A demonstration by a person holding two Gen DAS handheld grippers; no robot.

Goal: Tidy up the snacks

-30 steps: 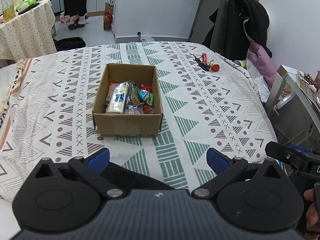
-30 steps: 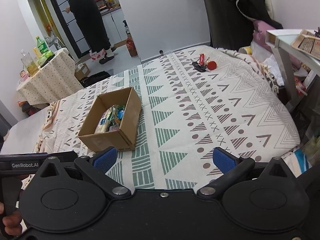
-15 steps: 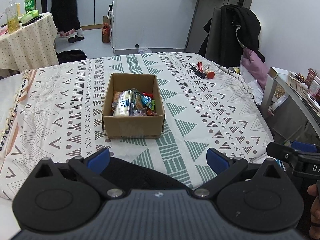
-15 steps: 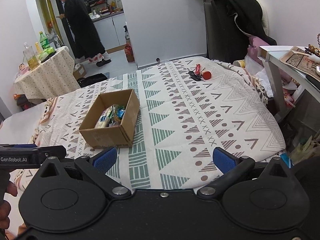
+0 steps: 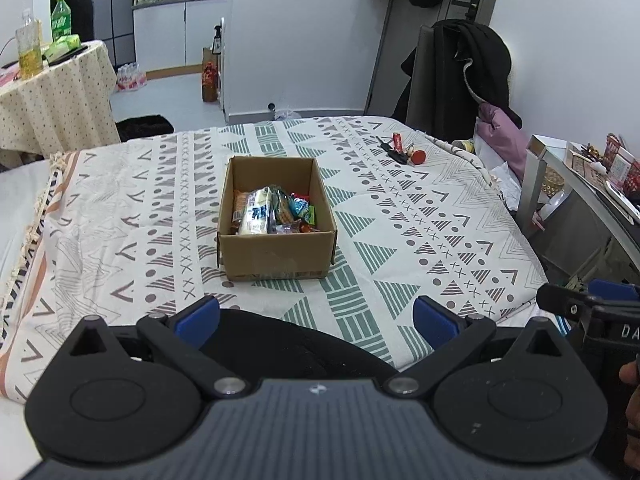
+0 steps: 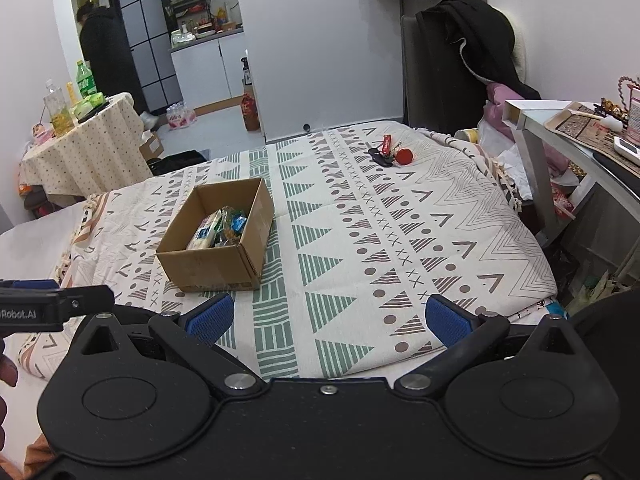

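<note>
An open cardboard box [image 5: 276, 256] [image 6: 208, 268] stands on the patterned bedspread [image 5: 420, 216] [image 6: 400, 224]. Several snack packets [image 5: 272, 210] [image 6: 220, 228] lie inside it, among them a white and blue one. My left gripper [image 5: 316, 318] hovers open at the near edge of the bed, well short of the box, with nothing between its blue pads. My right gripper [image 6: 328, 316] is also open and empty, to the right of the box and back from it.
Keys and a red round thing [image 5: 404, 152] [image 6: 390, 154] lie at the far right of the bed. A chair with a black coat [image 5: 460, 72], a side table with clutter [image 6: 580, 136], a round table with bottles [image 5: 44, 92] and a person [image 6: 104, 48] in the kitchen doorway surround the bed.
Both grippers have drawn back and risen, so the box looks smaller and farther. Both stay open and empty. The person in the background has walked farther into the kitchen.
</note>
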